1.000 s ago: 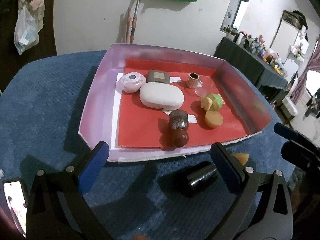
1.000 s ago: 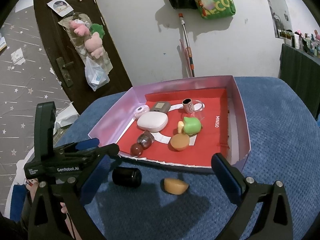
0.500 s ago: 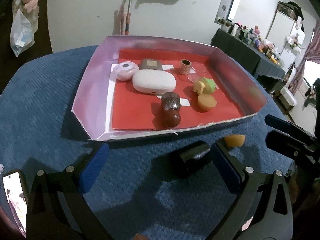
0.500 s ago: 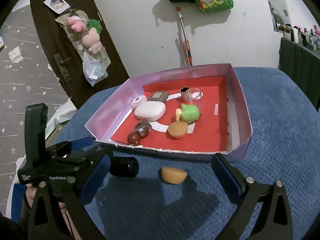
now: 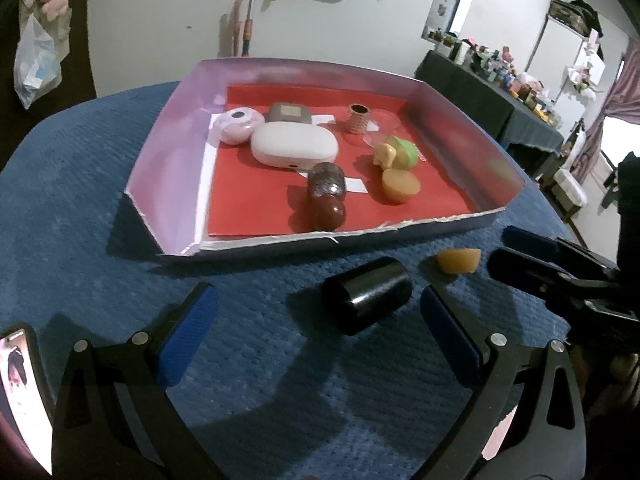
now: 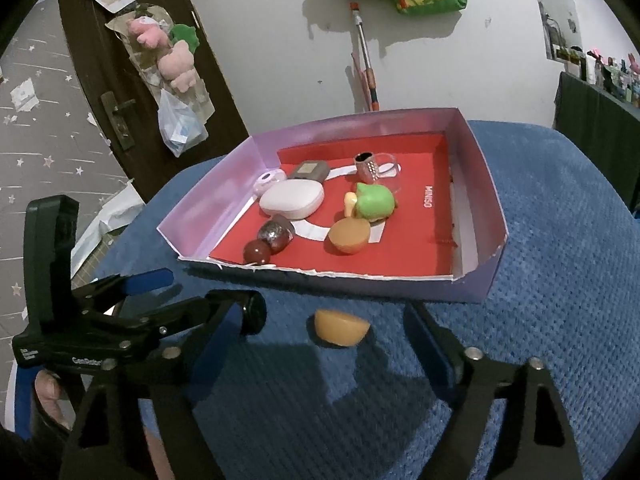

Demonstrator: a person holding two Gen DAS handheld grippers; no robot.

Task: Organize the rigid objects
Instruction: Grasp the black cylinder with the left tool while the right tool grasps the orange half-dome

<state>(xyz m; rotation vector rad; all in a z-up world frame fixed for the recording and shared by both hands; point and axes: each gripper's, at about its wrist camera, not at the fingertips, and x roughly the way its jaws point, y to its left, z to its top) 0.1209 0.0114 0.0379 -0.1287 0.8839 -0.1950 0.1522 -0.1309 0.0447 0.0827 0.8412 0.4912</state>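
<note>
I have both tools low over the blue quilted cloth (image 6: 560,240), just short of the shallow pink cardboard tray with the red paper floor (image 6: 486,160), because the two things not yet sorted lie outside its near wall. My right gripper (image 6: 320,364) is closing its jaws around the small orange half-round piece (image 6: 340,327); the piece lies flat side up on the cloth between the fingers, but the pads are not on it yet, so nothing is held. My left gripper (image 5: 316,320) stands wide, empty, with the glossy black cylinder (image 5: 366,294) lying on its side between the blue pads, nearer the right one and, as far as I can tell, not touched. I judge each tool lined up on its own piece so both can go over the wall. Inside the tray the rest sits grouped toward the far left: a white oval case (image 5: 294,149), a pale pink round disc (image 5: 238,125), a grey flat box (image 5: 290,113), a dark red bottle lying down (image 5: 326,196), a green and yellow toy (image 5: 396,154) and a matching orange half-round (image 5: 400,186), leaving open red floor on the right for newcomers.
</note>
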